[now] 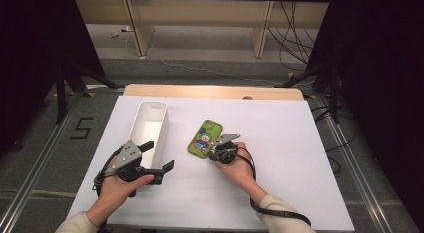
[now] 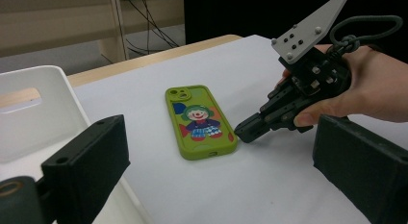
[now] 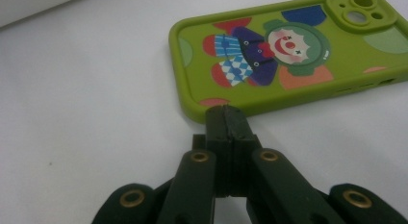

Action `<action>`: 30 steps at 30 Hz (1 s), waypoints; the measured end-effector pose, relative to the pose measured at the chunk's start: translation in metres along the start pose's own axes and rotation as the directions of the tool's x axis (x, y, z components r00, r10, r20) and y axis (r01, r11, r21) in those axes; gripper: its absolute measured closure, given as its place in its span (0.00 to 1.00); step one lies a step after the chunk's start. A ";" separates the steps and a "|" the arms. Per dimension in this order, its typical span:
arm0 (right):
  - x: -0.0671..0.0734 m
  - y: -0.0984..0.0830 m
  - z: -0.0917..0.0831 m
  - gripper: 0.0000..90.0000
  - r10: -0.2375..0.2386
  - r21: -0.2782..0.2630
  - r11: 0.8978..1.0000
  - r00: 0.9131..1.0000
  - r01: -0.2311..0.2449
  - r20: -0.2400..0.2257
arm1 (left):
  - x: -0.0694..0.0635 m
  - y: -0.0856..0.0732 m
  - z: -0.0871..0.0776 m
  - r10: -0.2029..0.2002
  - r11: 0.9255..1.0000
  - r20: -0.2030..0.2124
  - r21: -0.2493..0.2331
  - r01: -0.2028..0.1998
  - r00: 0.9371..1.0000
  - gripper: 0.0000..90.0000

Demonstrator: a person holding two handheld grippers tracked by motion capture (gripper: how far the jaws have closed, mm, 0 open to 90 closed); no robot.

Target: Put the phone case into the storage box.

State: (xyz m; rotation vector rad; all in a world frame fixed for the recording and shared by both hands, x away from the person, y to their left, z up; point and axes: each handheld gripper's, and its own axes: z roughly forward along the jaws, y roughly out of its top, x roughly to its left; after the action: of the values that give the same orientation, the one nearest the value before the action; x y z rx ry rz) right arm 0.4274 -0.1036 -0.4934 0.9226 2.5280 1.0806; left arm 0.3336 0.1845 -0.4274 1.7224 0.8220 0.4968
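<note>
- The green phone case [image 1: 205, 138] lies flat mid-desk, at three o'clock from the white bin [image 1: 148, 127].
- The right gripper [image 3: 226, 119], fingers pressed together on nothing, touches the case's bottom corner.
- The left gripper [image 1: 159, 158], fingers spread wide, straddles the bin's near end.
- Risk: a push from closed fingers could spin or skid the case.

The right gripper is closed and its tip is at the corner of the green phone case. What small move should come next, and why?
Probably open the right gripper a little. Its jaws are pressed together with nothing between them, and the tip sits at the near corner of the green phone case, which lies flat on the table. Shut, it cannot grasp the edge. The left gripper is open at the white bin.
</note>
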 end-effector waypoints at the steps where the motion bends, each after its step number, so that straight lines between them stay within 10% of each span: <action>1: 0.000 0.000 0.000 1.00 0.000 0.001 1.000 1.000 0.000 -0.001 | 0.000 0.000 0.000 0.000 1.000 0.000 0.000 0.000 1.000 0.06; 9: -0.002 0.001 -0.004 0.93 0.017 -0.021 1.000 1.000 -0.017 -0.002 | -0.002 0.005 0.000 -0.017 1.000 0.011 0.019 0.017 1.000 0.07; 16: -0.022 -0.006 -0.056 0.45 0.125 -0.170 0.977 0.992 -0.126 -0.019 | -0.017 0.021 0.019 0.024 0.996 0.049 0.086 -0.028 0.999 0.00; 20: -0.023 -0.019 -0.083 0.27 0.120 -0.209 0.971 0.993 -0.115 0.012 | -0.022 0.035 0.040 0.042 0.993 0.051 0.109 -0.048 0.998 0.00; 30: -0.024 -0.049 -0.132 0.18 0.119 -0.264 0.960 0.991 -0.098 0.062 | -0.021 0.051 0.116 0.061 0.977 0.002 0.206 -0.060 0.998 0.00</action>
State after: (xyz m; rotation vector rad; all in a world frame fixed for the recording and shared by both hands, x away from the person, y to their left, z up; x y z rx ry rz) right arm 0.3648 -0.2192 -0.4369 1.0161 2.2269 1.3436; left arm 0.4131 0.0851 -0.4120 1.9426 0.8503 0.4687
